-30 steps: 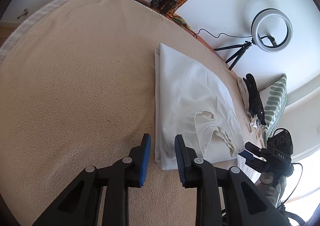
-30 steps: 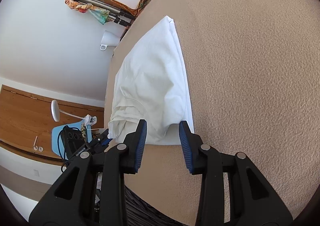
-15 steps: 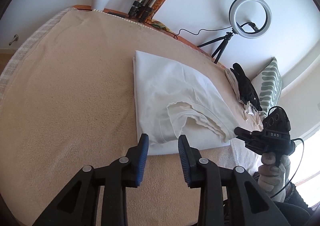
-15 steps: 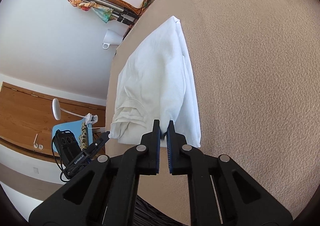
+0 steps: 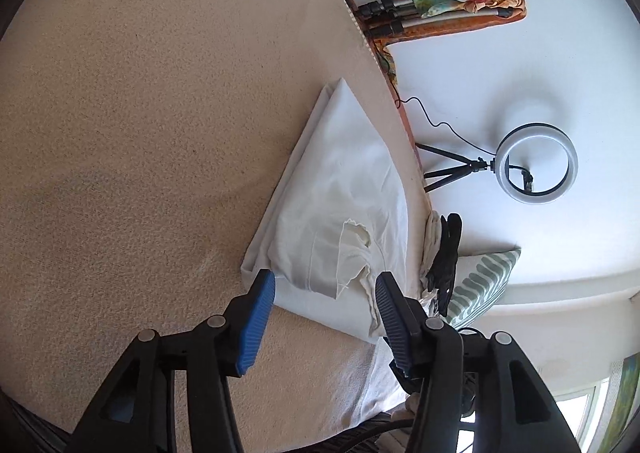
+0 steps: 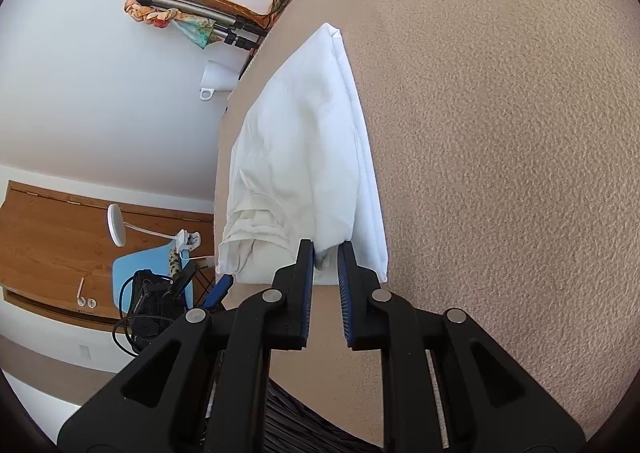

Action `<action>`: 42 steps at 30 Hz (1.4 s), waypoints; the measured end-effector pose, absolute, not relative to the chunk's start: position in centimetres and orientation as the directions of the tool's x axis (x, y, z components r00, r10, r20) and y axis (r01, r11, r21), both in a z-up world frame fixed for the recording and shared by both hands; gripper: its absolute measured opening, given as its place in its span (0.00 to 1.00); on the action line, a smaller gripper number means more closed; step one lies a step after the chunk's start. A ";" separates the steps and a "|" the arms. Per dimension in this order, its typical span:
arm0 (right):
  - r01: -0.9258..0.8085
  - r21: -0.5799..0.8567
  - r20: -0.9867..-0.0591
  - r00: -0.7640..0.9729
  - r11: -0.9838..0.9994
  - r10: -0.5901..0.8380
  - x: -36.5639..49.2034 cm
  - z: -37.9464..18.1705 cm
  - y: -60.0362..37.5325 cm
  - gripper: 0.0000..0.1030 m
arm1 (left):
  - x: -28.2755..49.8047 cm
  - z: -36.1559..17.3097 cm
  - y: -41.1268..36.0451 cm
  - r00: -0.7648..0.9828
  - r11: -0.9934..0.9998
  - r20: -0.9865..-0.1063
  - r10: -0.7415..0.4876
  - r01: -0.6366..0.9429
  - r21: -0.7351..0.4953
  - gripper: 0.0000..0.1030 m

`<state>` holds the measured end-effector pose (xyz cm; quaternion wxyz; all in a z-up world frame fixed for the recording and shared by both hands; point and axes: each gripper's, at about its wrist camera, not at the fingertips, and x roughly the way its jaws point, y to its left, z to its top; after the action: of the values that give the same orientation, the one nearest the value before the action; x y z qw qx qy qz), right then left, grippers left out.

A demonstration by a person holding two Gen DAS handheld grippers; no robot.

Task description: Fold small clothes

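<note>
White garment [image 5: 340, 189] lying part-folded on the beige bed cover [image 5: 140, 133], running long and narrow from near to far, close to the cover's right side in the left wrist view. Neck opening with its ribbed edge sitting at the near end, a loose flap showing beside it.

Right gripper [image 6: 325, 261] pinching the near hem: jaws drawn narrow with a bunch of white cloth [image 6: 322, 256] showing between the blue pads. Top layer is lifting slightly off the layer below at that corner.

Left gripper [image 5: 325, 297] hanging over the near edge, jaws spread wide, nothing in them. Whether its pads are touching the cloth cannot be told; the neck end sits between them in view.

Step in hand, as I read it: taking hold of the near end for an end-to-end fold. Right corner looks secured; left corner not yet gripped.

Next move likely calls for the left jaws closing on the matching near corner, catching all layers, then both hands carrying the edge toward the far end evenly. Risk: grabbing the top layer only, which would undo the lengthwise fold.

Around: ring light [image 5: 536, 165] on tripod at the wall, striped cushion [image 5: 480, 285], dark gloves [image 5: 446, 253], mug [image 6: 214, 79] beyond the far edge.
</note>
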<state>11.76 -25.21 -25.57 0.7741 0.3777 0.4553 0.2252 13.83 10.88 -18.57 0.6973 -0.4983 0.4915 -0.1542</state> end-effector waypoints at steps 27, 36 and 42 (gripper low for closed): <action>-0.030 0.774 -0.544 0.480 0.633 0.688 11.1 -25.2 -25.7 0.04 | 12.2 -17.1 8.2 0.454 0.851 -0.766 -0.456 -0.029 -0.524 0.23; -0.038 0.769 -0.551 0.465 0.638 0.693 10.1 -25.3 -26.0 0.32 | 13.2 -17.2 13.0 0.501 0.757 -0.702 -0.506 -0.134 -0.640 0.40; -0.019 0.766 -0.555 0.486 0.643 0.675 10.8 -26.0 -25.3 0.20 | 14.5 -19.1 11.4 0.453 0.713 -0.684 -0.572 -0.138 -0.688 0.03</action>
<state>10.85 -25.28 -26.04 0.7833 0.3598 0.4560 0.2215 14.51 11.41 -19.11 0.7760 -0.3523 0.5041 -0.1398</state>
